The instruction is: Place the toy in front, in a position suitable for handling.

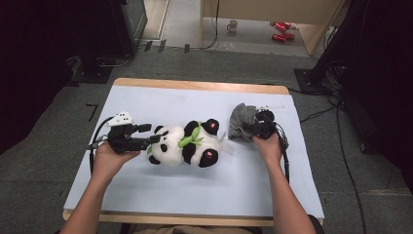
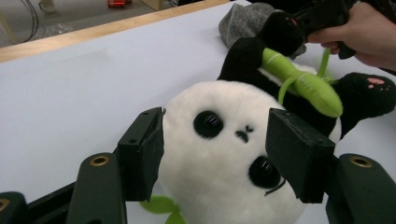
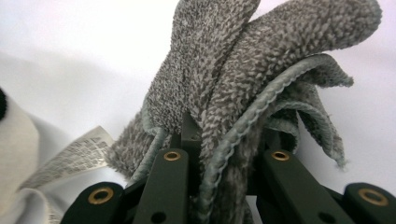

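- Black-and-white plush panda (image 1: 187, 144) with green bamboo sprig is laid on its back mid-desk on the pale blue desk cover (image 1: 170, 195).
- Left tool (image 1: 148, 134) is spread wide, jaws set either side of the panda's head (image 2: 219, 154).
- Right tool (image 1: 258, 127) is clamped on a bunched grey terry cloth (image 3: 233, 79), just beside the panda's feet.

Black-and-white plush panda (image 1: 187, 144) with a green bamboo sprig (image 1: 191, 140) and pink paw pads; speckled grey towel (image 1: 241, 122); pale blue counter (image 1: 195, 180)
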A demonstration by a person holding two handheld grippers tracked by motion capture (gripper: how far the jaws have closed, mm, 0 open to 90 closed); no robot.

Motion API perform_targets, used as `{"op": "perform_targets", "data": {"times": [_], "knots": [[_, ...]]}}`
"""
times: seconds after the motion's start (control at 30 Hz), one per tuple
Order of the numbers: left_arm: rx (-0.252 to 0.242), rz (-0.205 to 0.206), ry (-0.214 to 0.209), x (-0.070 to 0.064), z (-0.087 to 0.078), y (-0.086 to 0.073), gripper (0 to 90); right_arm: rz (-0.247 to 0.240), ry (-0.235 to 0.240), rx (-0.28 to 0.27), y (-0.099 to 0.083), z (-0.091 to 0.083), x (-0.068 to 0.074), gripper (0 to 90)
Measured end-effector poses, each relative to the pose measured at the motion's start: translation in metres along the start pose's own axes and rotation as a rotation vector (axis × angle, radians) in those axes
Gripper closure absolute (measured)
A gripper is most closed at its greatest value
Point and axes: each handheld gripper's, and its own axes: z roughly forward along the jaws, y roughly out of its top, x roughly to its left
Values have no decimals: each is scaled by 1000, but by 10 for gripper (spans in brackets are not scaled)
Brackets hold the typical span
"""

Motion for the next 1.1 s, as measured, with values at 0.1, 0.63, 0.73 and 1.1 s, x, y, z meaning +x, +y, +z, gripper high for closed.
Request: {"op": "perform_targets", "data": {"times": [0.1,0.63,0.73,1.1], "knots": [[-6,-12,5,10,-6,-7,373,13,18,-27,3,-7,3,787],[3,-30,-11,32,-7,-27,378,-15,52,-68,17,-33,21,785],[14,-33,-8,31,-5,-28,376,-15,56,-72,20,-41,25,785],[13,-20,-48,22,4,-29,376,-36,84,-87,30,-59,41,784]]}}
